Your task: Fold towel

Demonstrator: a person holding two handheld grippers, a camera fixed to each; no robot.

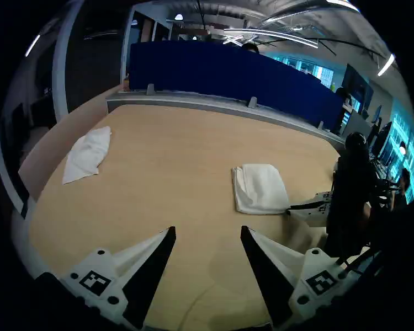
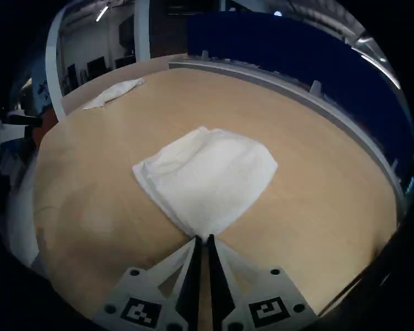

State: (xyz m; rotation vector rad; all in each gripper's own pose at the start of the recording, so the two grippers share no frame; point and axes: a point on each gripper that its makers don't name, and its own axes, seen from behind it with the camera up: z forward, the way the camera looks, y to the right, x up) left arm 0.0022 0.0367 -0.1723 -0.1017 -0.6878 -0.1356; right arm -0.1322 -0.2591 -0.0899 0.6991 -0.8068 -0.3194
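Observation:
A folded white towel [image 1: 259, 188] [image 2: 207, 174] lies flat on the round wooden table [image 1: 174, 165] [image 2: 317, 182]. My right gripper [image 2: 202, 238] is shut, its fingertips pinching the towel's near corner, which tapers in between them. From the left gripper view that same right gripper [image 1: 291, 208] meets the towel's right-hand corner, held by a person in a dark sleeve [image 1: 350, 193]. My left gripper [image 1: 207, 228] hovers open over bare wood, short of the towel, with nothing between its fingers.
A second white towel [image 1: 87, 153] [image 2: 114, 91], loosely crumpled, lies near the table's far left edge. A blue partition [image 1: 234, 71] [image 2: 317, 49] runs along the back of the table. Desks with monitors [image 1: 372, 127] stand to the right.

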